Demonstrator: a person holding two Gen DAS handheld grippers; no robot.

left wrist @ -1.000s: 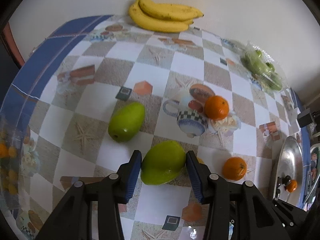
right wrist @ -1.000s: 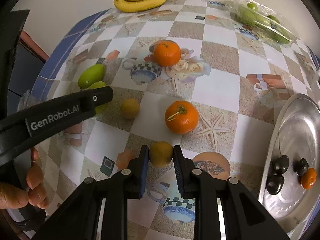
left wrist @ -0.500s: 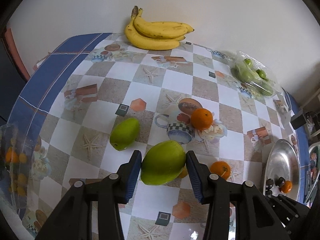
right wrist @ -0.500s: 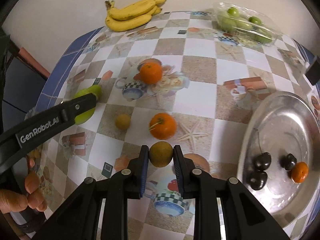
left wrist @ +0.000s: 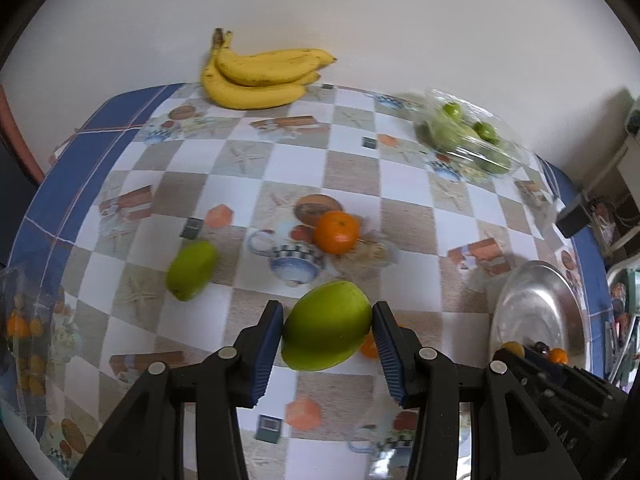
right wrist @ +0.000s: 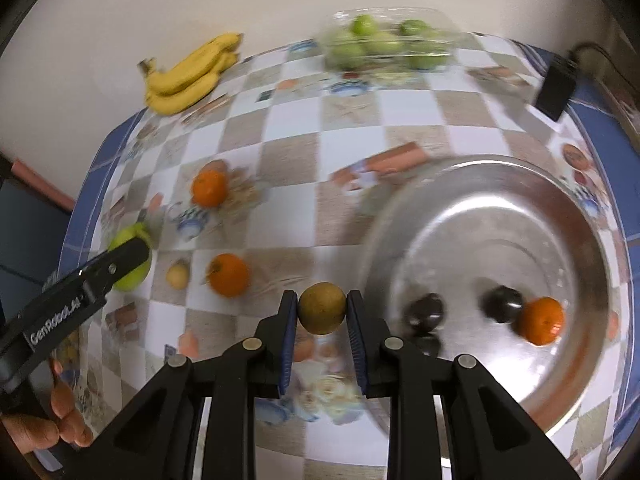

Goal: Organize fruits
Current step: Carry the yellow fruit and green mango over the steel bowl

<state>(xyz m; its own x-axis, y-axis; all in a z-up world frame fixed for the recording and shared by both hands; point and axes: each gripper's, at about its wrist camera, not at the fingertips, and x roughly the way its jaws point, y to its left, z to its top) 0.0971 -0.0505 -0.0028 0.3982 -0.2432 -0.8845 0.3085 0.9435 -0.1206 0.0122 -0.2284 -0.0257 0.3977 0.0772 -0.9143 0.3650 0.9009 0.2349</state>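
Observation:
My left gripper (left wrist: 327, 326) is shut on a large green mango (left wrist: 326, 326), lifted above the checkered tablecloth. A second green mango (left wrist: 191, 270) lies on the cloth to the left, and an orange (left wrist: 336, 232) sits further back. My right gripper (right wrist: 322, 309) is shut on a small brownish-yellow round fruit (right wrist: 322, 308), held just left of the silver plate (right wrist: 560, 216). On that plate lie dark plums (right wrist: 424, 309) and a small orange (right wrist: 541, 320). In the right wrist view the left gripper's arm (right wrist: 72, 300) crosses the left side, with a person's hand (right wrist: 56, 420) below it.
Bananas (left wrist: 260, 76) lie by the wall, and a clear pack of green fruit (left wrist: 468, 136) sits at the back right. Two oranges (right wrist: 228, 274) and a small yellow fruit (right wrist: 177, 275) lie on the cloth. A black box (right wrist: 556, 84) stands at the table's far right edge.
Both grippers have lifted their fruits off the table and moved right. The silver plate now fills the right wrist view, much closer than before.

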